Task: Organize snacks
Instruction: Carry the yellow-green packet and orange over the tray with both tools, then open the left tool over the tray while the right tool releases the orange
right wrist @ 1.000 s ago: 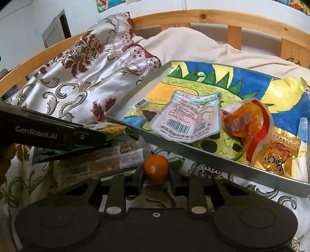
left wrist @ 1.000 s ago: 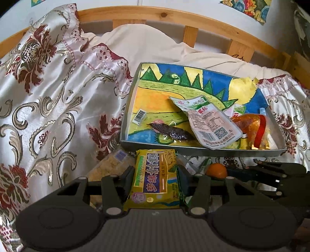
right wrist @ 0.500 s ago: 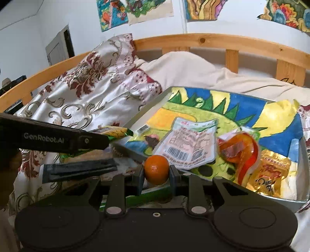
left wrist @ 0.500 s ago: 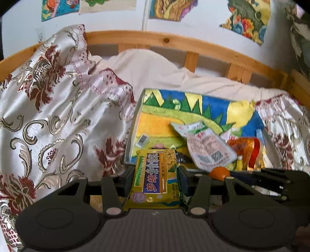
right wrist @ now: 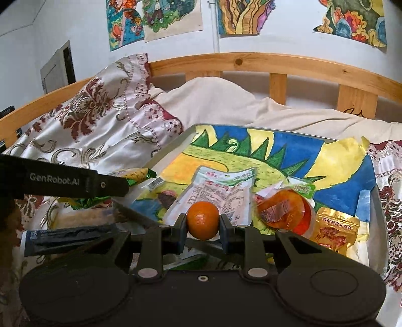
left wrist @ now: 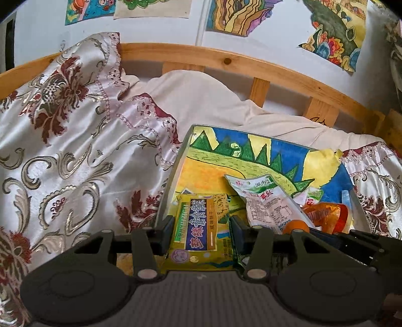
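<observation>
1. At far left a satin bedspread (left wrist: pixel 75 156) with dark red flowers and gold scrolls lies rumpled against the wooden bed rail (left wrist: pixel 226 60); a cream pillow (left wrist: pixel 196 100) sits behind it.
2. The left gripper (left wrist: pixel 202 226) is clamped on a yellow snack packet (left wrist: pixel 201 226) printed with a dark blue label; both pads press its long edges, and the packet's far end reaches over the near left corner of the tray (left wrist: pixel 173 176).
3. The tray, a shallow grey box lined with a bright child's painting, rests on the bed; in it lie a white and green pouch (right wrist: pixel 221 188), a small dark snack piece (right wrist: pixel 167 198), an orange translucent wrapper (right wrist: pixel 284 211) and, near the right wall, a gold foil sachet (right wrist: pixel 336 229).
4. The right gripper (right wrist: pixel 203 225) holds a small orange fruit (right wrist: pixel 203 220) between narrow jaws, above the tray's near edge and in front of the white pouch.
5. Colourful drawings (right wrist: pixel 238 15) hang on the white wall above.
</observation>
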